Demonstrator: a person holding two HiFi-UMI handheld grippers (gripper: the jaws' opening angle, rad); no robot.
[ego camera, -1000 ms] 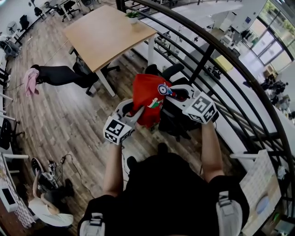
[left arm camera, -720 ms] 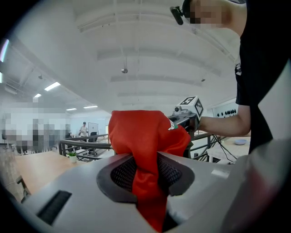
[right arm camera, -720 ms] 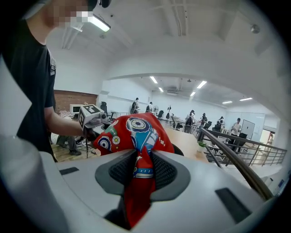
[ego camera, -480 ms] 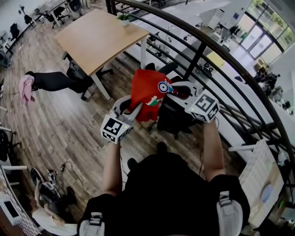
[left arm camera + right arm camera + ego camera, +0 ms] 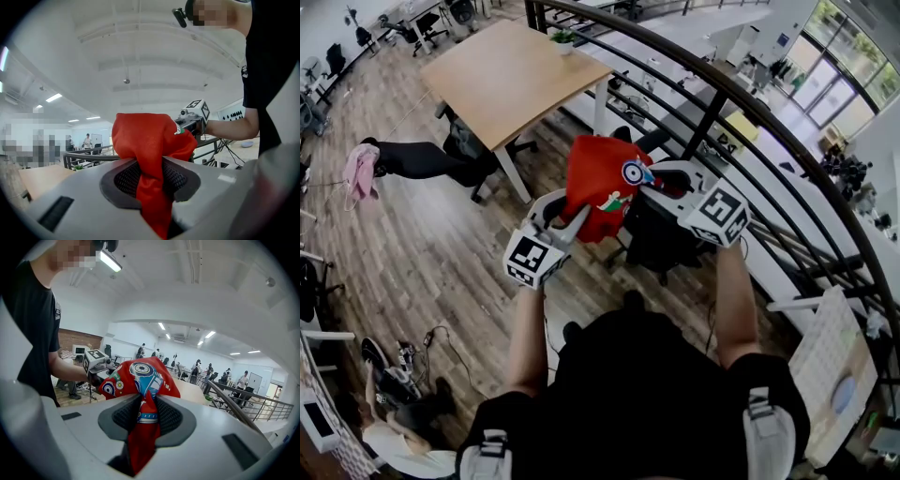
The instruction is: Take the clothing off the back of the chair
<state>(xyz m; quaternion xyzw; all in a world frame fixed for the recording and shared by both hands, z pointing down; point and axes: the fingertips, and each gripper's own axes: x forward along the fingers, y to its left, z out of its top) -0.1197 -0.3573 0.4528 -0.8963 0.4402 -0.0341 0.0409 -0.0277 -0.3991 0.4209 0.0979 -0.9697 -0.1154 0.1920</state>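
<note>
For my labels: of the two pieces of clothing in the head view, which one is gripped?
The red printed fabric garment, pinched by the left gripper and right gripper; the pink cloth is far off, untouched.

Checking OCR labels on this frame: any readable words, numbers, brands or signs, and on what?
No readable text anywhere.
On the red garment: cartoon print and a small green-and-white badge; any lettering too blurred to read.
On the left gripper and right gripper: black-and-white square marker codes, no letters.
</note>
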